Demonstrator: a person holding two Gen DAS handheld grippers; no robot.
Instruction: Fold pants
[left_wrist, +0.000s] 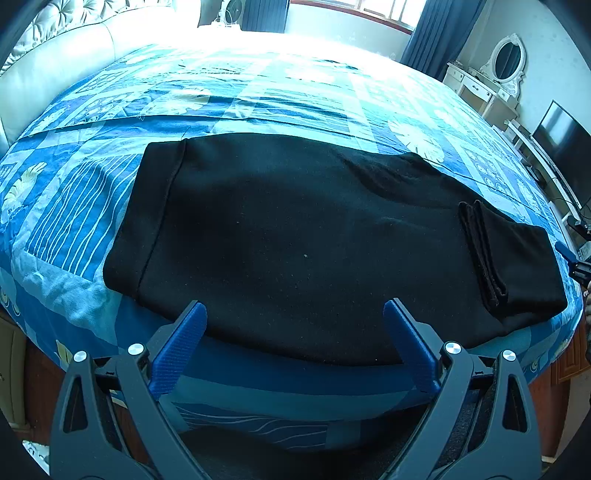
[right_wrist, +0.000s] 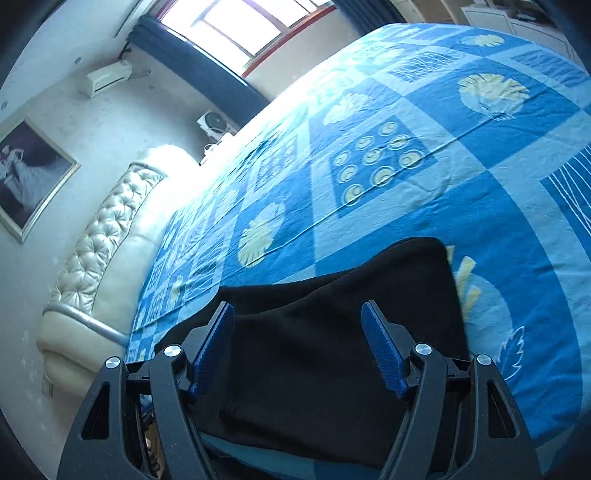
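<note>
The black pants (left_wrist: 295, 236) lie flat across the near edge of the bed (left_wrist: 258, 96) on a blue patterned sheet (1 end doubled back into a thick fold at the right). The left gripper (left_wrist: 295, 314) hangs over the near hem, its 2 fingers spread, pinching nothing. The right gripper (right_wrist: 297, 317) is spread too, above the pants' end, empty.

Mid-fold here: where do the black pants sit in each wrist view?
Left wrist: black pants fill the centre, spread across the bed, cuffs folded in at right.
Right wrist: lower centre, one end showing beyond the tool.
Shared landmark: tufted cream headboard, upper left in the left view, left edge in the right.
</note>
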